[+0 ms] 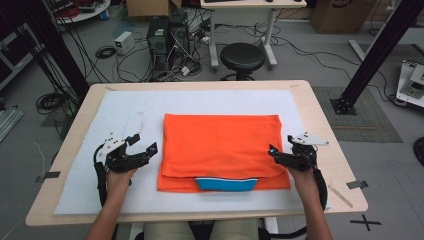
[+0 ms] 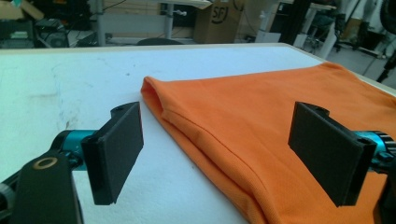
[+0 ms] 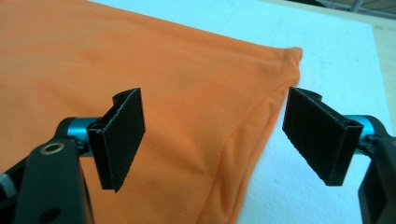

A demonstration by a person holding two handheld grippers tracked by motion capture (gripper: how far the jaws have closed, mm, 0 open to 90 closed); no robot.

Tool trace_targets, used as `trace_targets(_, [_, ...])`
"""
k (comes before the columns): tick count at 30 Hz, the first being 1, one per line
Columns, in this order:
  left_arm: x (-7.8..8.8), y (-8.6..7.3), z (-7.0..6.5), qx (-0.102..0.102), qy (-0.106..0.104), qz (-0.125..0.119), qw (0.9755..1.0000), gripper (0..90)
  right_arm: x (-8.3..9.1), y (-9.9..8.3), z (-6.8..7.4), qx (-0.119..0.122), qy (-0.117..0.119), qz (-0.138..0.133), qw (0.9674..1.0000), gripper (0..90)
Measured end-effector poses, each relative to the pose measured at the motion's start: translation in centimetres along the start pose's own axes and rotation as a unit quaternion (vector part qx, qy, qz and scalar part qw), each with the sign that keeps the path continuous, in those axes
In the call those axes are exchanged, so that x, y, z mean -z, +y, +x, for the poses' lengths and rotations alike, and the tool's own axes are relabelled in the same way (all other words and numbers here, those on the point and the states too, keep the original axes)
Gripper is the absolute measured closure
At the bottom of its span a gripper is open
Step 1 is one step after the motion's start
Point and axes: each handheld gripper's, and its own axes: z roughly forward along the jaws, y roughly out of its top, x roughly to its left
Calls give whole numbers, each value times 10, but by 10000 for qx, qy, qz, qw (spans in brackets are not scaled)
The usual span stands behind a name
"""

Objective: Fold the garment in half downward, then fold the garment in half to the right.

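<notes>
Orange knit fabric, a folded garment [image 1: 222,150], lies flat at the centre of a white padded mat [image 1: 125,107] that covers a light wooden table [image 1: 75,112]. The garment forms a broad rectangle with its upper layer folded over a lower one; a blue collar band with a pale edge [image 1: 226,183] shows at the near edge, under the fold.

Left gripper [image 1: 142,146]: held in the person's left hand [image 1: 119,176], just beside the garment's left edge. In the left gripper view its black jaws stand wide apart. One pad is over the bare mat, the other over the orange cloth, with the folded edge of the garment [image 2: 196,135] passing between them. Neither pad presses on the fabric; nothing is held.

Right gripper [image 1: 274,151]: held in the person's right hand [image 1: 305,177], at the garment's right edge near its lower corner. In the right gripper view the jaws are likewise spread wide, one pad over the orange cloth, the other over the white mat, the folded side edge [image 3: 252,154] running between them. No grip on the fabric is seen.

Beyond the table stand a black round stool [image 1: 242,57] and a dark computer tower [image 1: 159,37] among loose cables on the grey floor.
</notes>
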Motion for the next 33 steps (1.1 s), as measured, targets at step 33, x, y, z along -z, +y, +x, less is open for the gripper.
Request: trace_targets(33, [3, -4, -13, 115, -177, 531, 9984, 177, -1, 0, 2, -97, 116, 105, 9998, 214])
